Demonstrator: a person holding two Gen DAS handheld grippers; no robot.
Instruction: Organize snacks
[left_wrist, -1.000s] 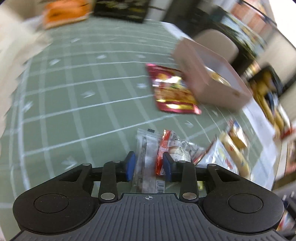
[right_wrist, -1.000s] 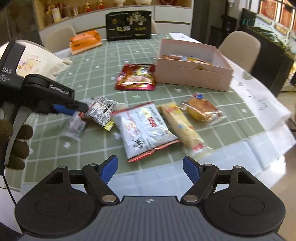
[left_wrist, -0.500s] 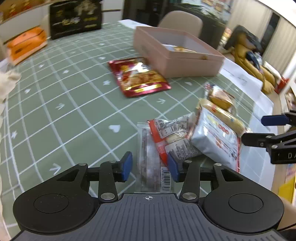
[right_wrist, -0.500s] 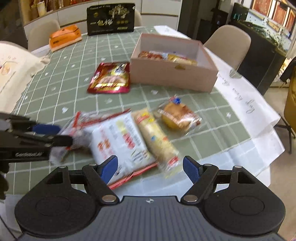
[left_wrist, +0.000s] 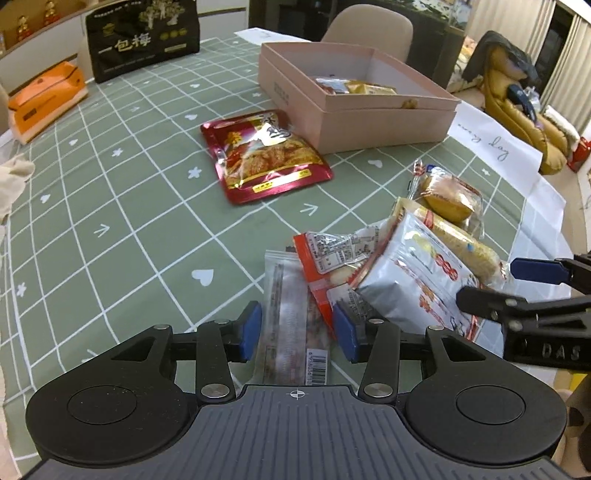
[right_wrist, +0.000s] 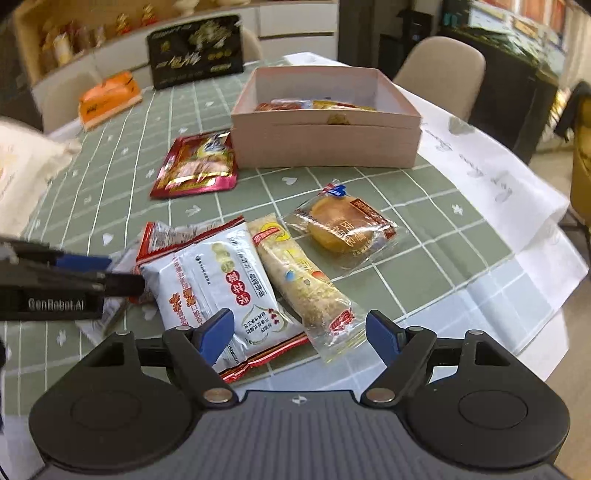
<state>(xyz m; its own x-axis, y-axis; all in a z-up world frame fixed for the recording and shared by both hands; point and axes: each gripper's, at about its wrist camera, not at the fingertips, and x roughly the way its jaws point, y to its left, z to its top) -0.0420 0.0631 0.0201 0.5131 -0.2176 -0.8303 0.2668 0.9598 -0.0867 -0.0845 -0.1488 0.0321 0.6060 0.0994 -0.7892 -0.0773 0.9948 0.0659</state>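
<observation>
Both grippers above the snacks

Left gripper (left_wrist: 297, 334) fingers apart around a clear packet (left_wrist: 291, 332) (no squeeze); right gripper (right_wrist: 301, 338) spread over the white bag (right_wrist: 218, 291).

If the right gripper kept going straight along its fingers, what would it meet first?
Probably the long crumb-coated roll pack, whose near end lies between the open right gripper fingers. The white snack pack sits beside the left finger; depth is uncertain.

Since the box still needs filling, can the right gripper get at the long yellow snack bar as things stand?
Probably yes. The right gripper is open, and the long yellow snack bar's near end lies between its fingers, uncovered; only the white packet lies alongside.
</observation>
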